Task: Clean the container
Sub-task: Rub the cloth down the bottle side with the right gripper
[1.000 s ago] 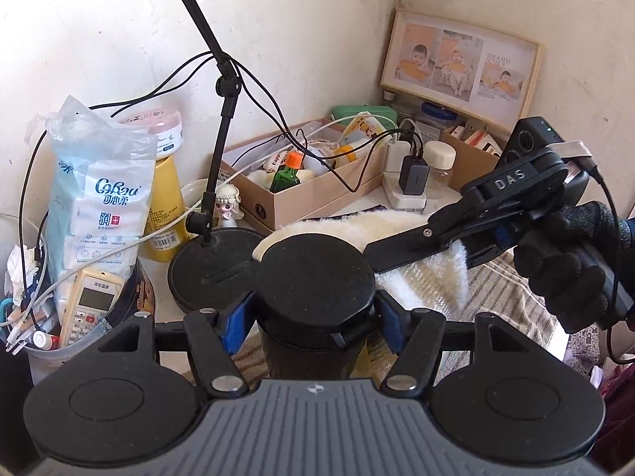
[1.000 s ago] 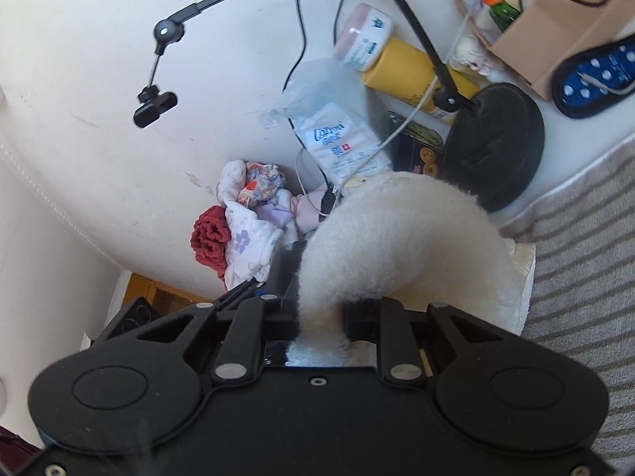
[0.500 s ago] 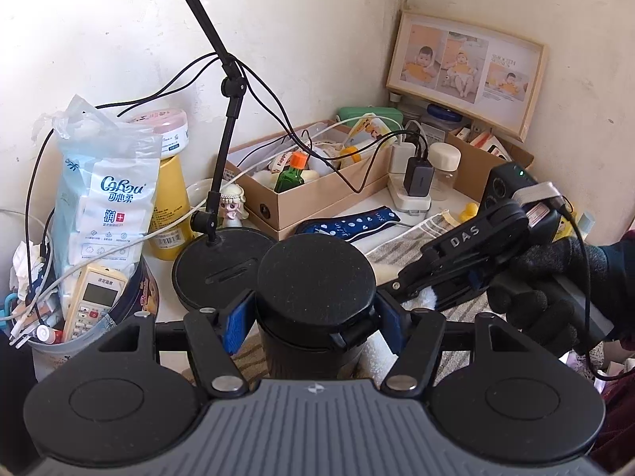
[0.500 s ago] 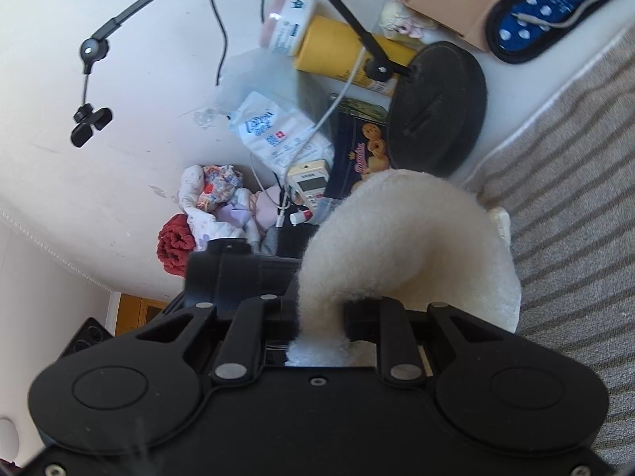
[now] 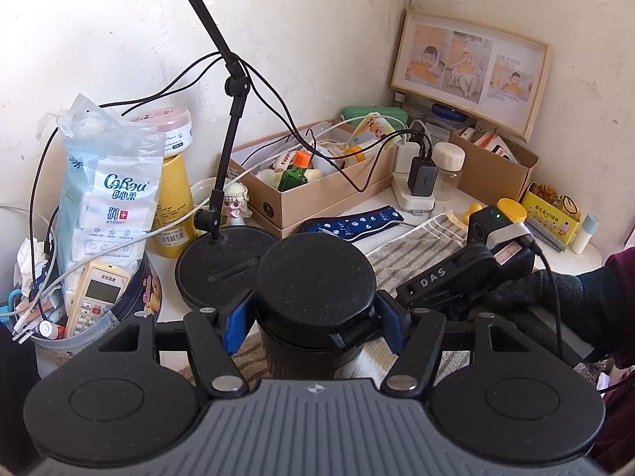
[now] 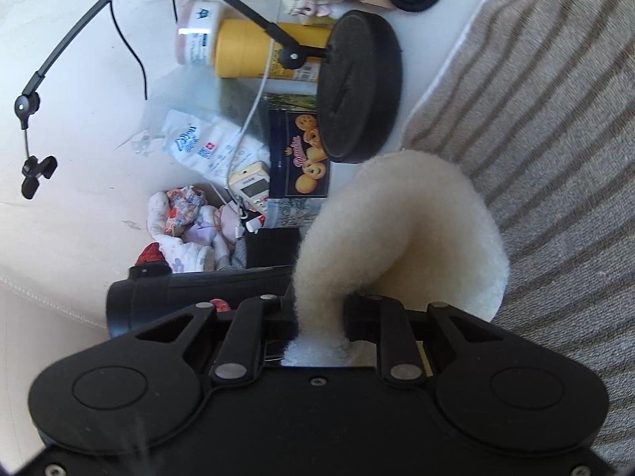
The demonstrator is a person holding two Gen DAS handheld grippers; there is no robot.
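Observation:
My left gripper (image 5: 315, 321) is shut on a black lidded container (image 5: 315, 289), held upright above a striped towel (image 5: 416, 246); its blue pads (image 5: 238, 321) press the container's sides. My right gripper (image 6: 319, 313) is shut on a fluffy cream cloth (image 6: 401, 222), which curls forward over the striped towel (image 6: 555, 139). In the left wrist view the right gripper's black body (image 5: 456, 277) sits low at the container's right side; the cloth is hidden there.
A black stand base (image 5: 222, 265) stands just behind the container. A cardboard box (image 5: 317, 182) of bottles, a power strip (image 5: 412, 194), a photo frame (image 5: 472, 71), a yellow can (image 5: 172, 206) and a cookie tin (image 6: 299, 158) with a remote crowd the table's back and left.
The right gripper with the cloth has dropped from above and behind the container to low beside its right side. The cloth has left the left wrist view. The container stays gripped.

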